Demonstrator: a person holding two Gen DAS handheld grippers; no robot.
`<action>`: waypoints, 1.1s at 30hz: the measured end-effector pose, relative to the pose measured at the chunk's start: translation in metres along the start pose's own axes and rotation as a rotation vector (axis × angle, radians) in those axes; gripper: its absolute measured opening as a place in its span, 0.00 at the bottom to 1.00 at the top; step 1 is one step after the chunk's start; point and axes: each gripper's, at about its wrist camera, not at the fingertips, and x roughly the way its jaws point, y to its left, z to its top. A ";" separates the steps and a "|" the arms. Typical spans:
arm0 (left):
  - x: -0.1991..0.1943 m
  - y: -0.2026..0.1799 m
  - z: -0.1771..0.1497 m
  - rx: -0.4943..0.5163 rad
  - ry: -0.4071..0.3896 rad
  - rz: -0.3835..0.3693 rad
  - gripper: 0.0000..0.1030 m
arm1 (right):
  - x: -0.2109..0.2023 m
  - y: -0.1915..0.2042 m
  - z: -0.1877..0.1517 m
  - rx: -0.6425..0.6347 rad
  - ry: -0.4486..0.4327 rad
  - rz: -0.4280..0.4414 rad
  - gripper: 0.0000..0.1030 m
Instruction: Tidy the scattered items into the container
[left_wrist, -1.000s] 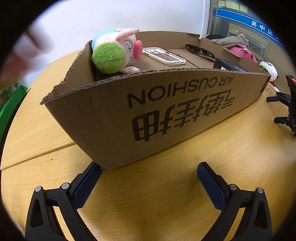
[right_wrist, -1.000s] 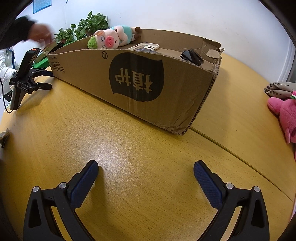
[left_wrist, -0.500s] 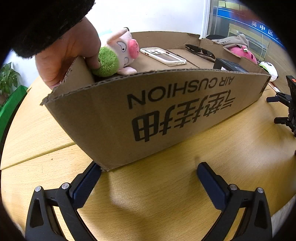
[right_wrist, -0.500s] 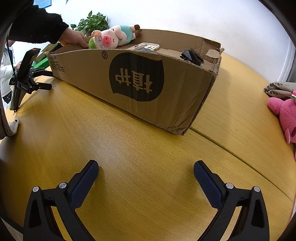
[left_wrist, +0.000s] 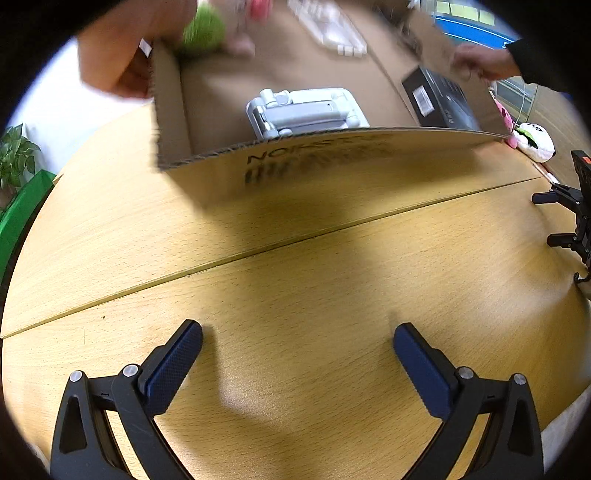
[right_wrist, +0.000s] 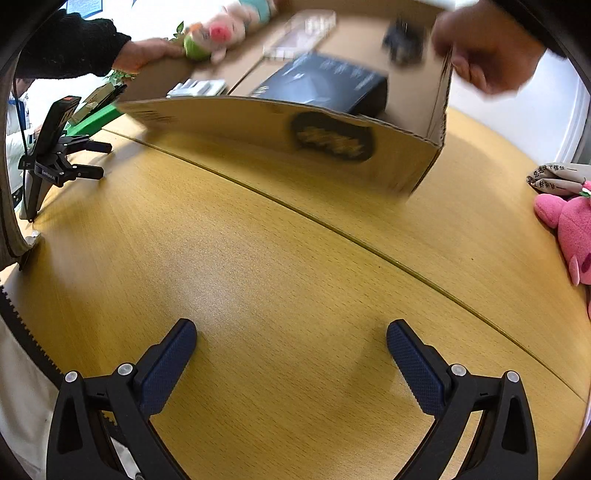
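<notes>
Up ahead of both my grippers, the cardboard box (left_wrist: 325, 162) is tipped toward me, its open top facing the cameras, with one bare hand (left_wrist: 122, 55) on its left end and another hand (right_wrist: 484, 51) on its right end. My read: someone is tilting it to dump the contents back onto the bench (left_wrist: 295, 280), so the tidy starts from scratch. Box and hands are motion-blurred

Left gripper (left_wrist: 297, 354): fingers wide apart, nothing between them, low over bare bench. Right gripper (right_wrist: 291, 350): same, spread and empty. Both sit well back from the box, I'd guess to keep out of the way

Task items all sit inside the box right now:
- pig plush (right_wrist: 218, 29) with green tuft at the far left end, next to the hand
- grey folding stand (left_wrist: 303, 110) against the near wall
- black carton (right_wrist: 325, 83) toward the right end
- white phone-like slab (left_wrist: 328, 27) further back, too blurred to be sure
- small dark thing (right_wrist: 402, 40) at the far right, cannot identify

Around:
- phone tripod (right_wrist: 55, 155) on the bench, to my right gripper's left
- pink plush (right_wrist: 569, 229) and printed paper bag (right_wrist: 554, 177) at the far right edge
- white mouse-like object (left_wrist: 533, 142) past the box in left view
- green bin (left_wrist: 22, 218) and plant (left_wrist: 14, 155) off the bench edge

Obstacles: those two hands and the moving box. I'd hold off until both clear
</notes>
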 end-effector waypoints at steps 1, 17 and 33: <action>0.000 0.000 0.000 0.000 0.000 0.000 1.00 | 0.000 0.000 0.000 0.000 0.000 0.000 1.00; 0.001 -0.005 0.043 -0.005 0.005 0.004 1.00 | 0.002 0.003 0.002 0.000 0.001 -0.002 1.00; -0.009 -0.017 0.054 -0.027 0.004 0.024 1.00 | -0.005 -0.008 0.000 0.002 0.003 -0.005 1.00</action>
